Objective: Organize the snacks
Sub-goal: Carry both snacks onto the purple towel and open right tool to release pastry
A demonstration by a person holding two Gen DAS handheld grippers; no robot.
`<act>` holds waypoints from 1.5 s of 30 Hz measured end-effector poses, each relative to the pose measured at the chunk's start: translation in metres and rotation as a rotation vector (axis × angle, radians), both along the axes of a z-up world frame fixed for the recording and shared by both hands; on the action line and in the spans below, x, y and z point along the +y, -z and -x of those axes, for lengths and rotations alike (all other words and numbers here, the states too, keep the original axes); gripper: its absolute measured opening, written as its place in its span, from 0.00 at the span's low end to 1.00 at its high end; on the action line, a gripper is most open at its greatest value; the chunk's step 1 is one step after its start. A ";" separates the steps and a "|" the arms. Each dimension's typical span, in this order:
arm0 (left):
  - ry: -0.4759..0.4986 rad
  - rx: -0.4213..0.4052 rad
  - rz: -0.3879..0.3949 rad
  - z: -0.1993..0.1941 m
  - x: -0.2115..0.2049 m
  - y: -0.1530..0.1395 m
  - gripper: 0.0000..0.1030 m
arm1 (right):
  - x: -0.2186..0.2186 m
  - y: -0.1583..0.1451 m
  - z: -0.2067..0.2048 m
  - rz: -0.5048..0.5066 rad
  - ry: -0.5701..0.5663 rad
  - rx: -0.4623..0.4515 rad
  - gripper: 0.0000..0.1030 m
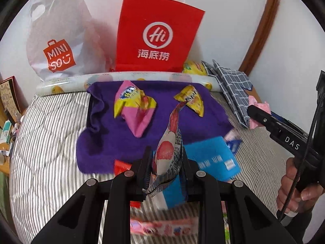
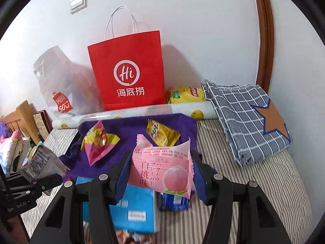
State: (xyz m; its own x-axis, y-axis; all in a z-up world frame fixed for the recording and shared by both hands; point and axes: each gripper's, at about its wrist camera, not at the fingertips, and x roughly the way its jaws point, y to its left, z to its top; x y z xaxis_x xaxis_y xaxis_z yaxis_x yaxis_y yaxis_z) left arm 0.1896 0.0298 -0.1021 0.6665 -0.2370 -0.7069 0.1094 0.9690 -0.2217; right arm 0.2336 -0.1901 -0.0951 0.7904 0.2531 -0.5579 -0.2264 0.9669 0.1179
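My left gripper (image 1: 165, 162) is shut on a white and red lychee snack packet (image 1: 167, 152), held above the near edge of a purple cloth (image 1: 113, 140). On the cloth lie a pink and yellow snack bag (image 1: 134, 107) and a yellow snack bag (image 1: 192, 99). My right gripper (image 2: 160, 172) is shut on a pink peach snack packet (image 2: 162, 170), held above the cloth (image 2: 130, 130). The pink and yellow bag (image 2: 97, 144) and the yellow bag (image 2: 162, 135) also show in the right wrist view. The right gripper's body (image 1: 284, 134) shows at the right of the left wrist view.
A red paper bag (image 2: 128, 71) and a clear Miniso plastic bag (image 2: 61, 85) lean on the back wall. A rolled printed sheet (image 2: 142, 111), a yellow pack (image 2: 186, 94) and a folded blue checked cloth (image 2: 247, 120) lie behind and right. A blue box (image 2: 134, 209) and several loose packets lie on the striped bedding (image 1: 44, 142).
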 end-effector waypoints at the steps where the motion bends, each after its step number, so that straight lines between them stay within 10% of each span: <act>1: -0.004 0.001 0.000 -0.005 0.002 0.001 0.23 | 0.002 0.000 -0.005 0.005 -0.001 0.000 0.52; 18: -0.036 0.045 0.019 -0.089 0.025 0.032 0.24 | 0.040 0.038 -0.093 0.044 -0.038 0.091 0.52; 45: -0.007 0.137 0.042 -0.101 0.024 0.072 0.24 | 0.028 0.073 -0.111 -0.001 -0.026 0.246 0.54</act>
State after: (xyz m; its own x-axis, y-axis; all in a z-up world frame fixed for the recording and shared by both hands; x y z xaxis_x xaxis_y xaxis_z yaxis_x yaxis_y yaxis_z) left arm 0.2909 0.0538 -0.1742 0.5659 -0.2638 -0.7811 0.0680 0.9591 -0.2747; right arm 0.3451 -0.1625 -0.1676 0.6243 0.2720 -0.7323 -0.2155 0.9610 0.1732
